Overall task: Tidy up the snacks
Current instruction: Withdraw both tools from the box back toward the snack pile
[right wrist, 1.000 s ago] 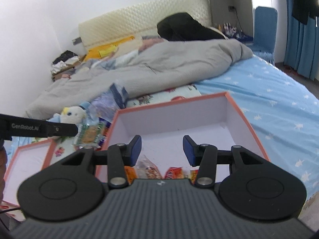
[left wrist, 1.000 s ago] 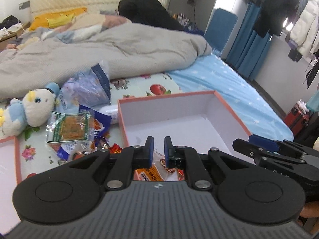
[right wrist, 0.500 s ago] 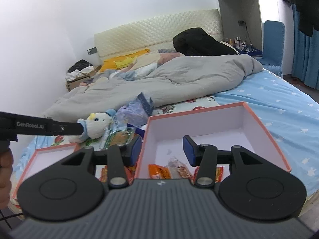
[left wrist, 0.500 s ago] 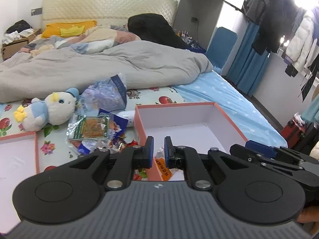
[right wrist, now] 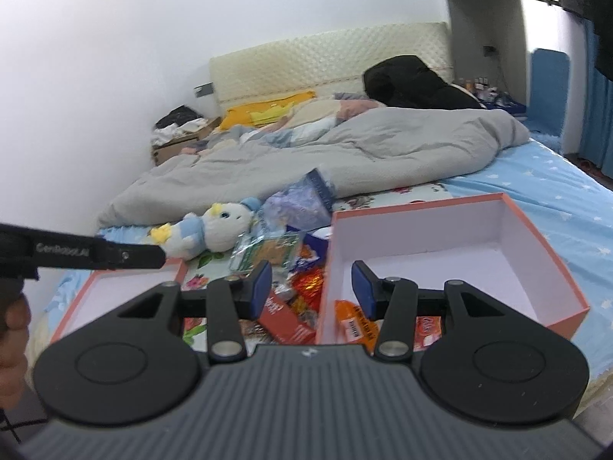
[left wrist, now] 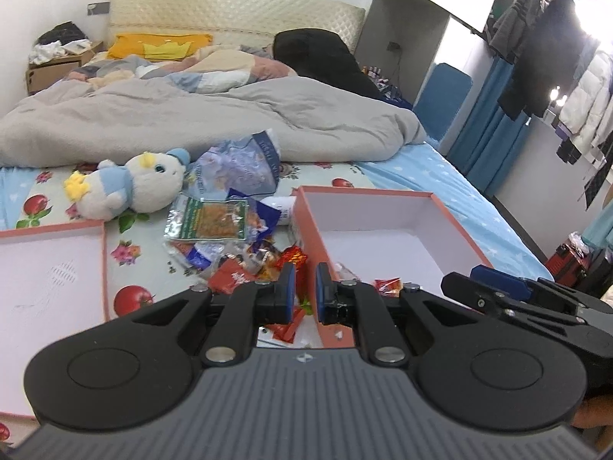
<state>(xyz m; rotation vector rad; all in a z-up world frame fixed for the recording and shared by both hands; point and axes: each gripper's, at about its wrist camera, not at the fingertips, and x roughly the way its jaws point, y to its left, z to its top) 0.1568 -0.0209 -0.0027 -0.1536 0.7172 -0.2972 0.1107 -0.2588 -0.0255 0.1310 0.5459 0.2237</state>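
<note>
A salmon-edged box (left wrist: 383,226) with a white inside lies on the bed, and a few snack packets (right wrist: 352,322) sit in its near corner. To its left is a loose snack pile (left wrist: 249,264), with a green and orange packet (left wrist: 214,218) on top. My left gripper (left wrist: 305,287) hangs over the box's left wall beside the pile, its jaws a narrow gap apart and holding nothing. My right gripper (right wrist: 312,287) stands open and empty above the same wall. It also shows as a black arm, the right gripper (left wrist: 498,295), at the right of the left wrist view.
A second shallow salmon-edged tray (left wrist: 49,276) lies left of the pile. A plush toy (left wrist: 130,188) and a crumpled blue-purple bag (left wrist: 237,168) sit behind the snacks. A grey duvet (left wrist: 191,122) covers the far bed. The bed's edge runs along the right.
Both grippers have pulled back and to the left, away from the box's inside. The snack pile and the left tray have come into view. Neither opening has changed.
</note>
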